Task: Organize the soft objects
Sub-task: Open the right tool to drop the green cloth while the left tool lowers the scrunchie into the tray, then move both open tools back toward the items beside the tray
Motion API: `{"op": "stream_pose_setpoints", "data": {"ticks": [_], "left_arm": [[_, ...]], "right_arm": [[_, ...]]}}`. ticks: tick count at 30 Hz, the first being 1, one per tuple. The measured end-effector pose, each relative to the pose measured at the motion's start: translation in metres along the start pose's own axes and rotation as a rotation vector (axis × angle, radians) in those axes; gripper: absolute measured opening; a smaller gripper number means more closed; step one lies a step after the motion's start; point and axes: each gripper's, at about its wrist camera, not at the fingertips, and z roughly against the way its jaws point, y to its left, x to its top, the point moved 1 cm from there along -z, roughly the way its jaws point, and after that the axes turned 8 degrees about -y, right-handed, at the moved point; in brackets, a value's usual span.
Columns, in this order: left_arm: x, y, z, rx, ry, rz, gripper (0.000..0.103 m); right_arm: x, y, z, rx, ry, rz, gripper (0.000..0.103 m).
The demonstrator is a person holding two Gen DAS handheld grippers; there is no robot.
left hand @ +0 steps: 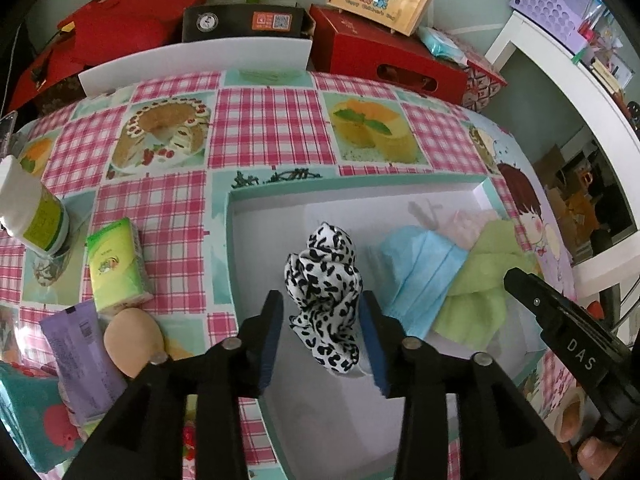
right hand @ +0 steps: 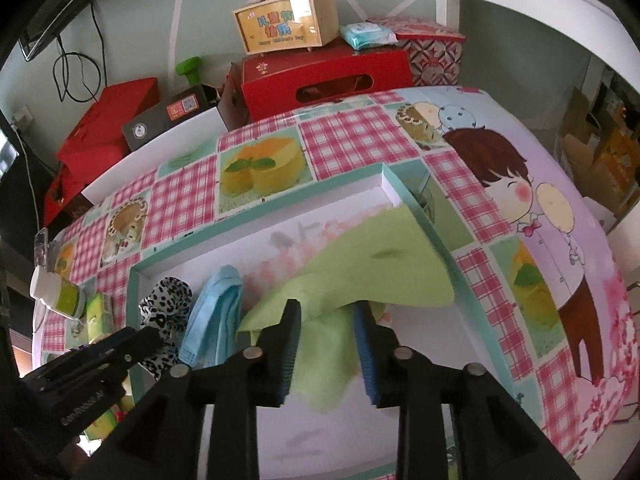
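Three soft items: spotted scrunchie (left hand: 324, 300), blue face mask (left hand: 420, 276) and green cloth (right hand: 360, 276) lie side by side in a shallow white tray (left hand: 256, 248).
Scrunchie axis: runs away from the left camera.
Left gripper (left hand: 324, 332): jaws parted, scrunchie between them, pads not visibly pressing.
Right gripper (right hand: 326, 344): jaws parted astride the cloth's drooping corner.
Edges: cloth overlaps the tray's teal right rim (right hand: 416, 208).
Open room: bare tray floor at far-left corner.
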Motion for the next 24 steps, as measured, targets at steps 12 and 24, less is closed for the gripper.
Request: {"op": "stream_pose_setpoints", "data": {"ticks": [12, 24], "left_arm": [[0.013, 0.025, 0.03, 0.123, -0.101, 0.058, 0.07], [0.013, 0.054, 0.027, 0.211, -0.134, 0.147, 0.091]], "right_arm": [[0.002, 0.021, 0.006, -0.016, -0.028, 0.075, 0.06], [-0.008, 0.063, 0.0, 0.004, -0.023, 0.23, 0.085]]}}
